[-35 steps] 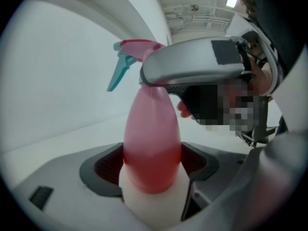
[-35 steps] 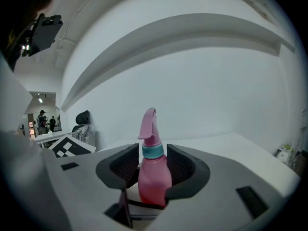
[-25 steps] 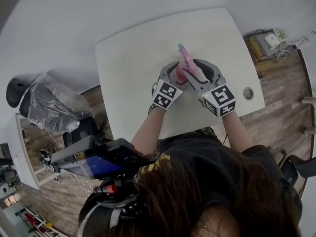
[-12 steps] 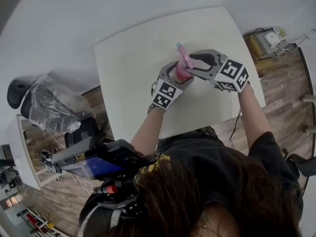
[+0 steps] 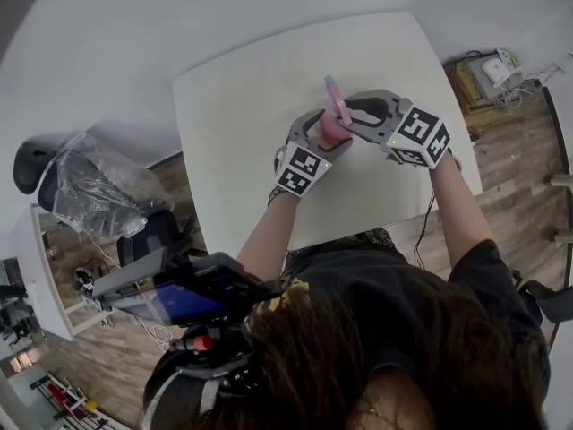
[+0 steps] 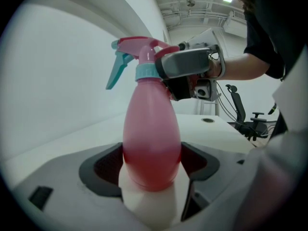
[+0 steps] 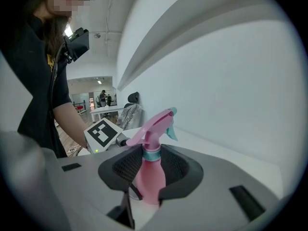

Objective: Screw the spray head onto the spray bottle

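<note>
Pink and upright, the spray bottle (image 6: 151,138) stands near the middle of the white worktop (image 5: 242,106), and I have both tools on it. My left hand-held gripper (image 5: 315,133) is clenched around the bottle's lower body, its dark pads pressing in from either side. The spray head (image 6: 144,52) sits on top of the neck, with its teal collar (image 6: 144,72) at the bottle's mouth and its teal trigger (image 6: 115,73) hanging from the front. My right hand-held gripper (image 7: 150,170) reaches in from the other side at collar height. Its jaws have just been closing and now grasp the spray head at the collar, one ribbed pad on each side.
</note>
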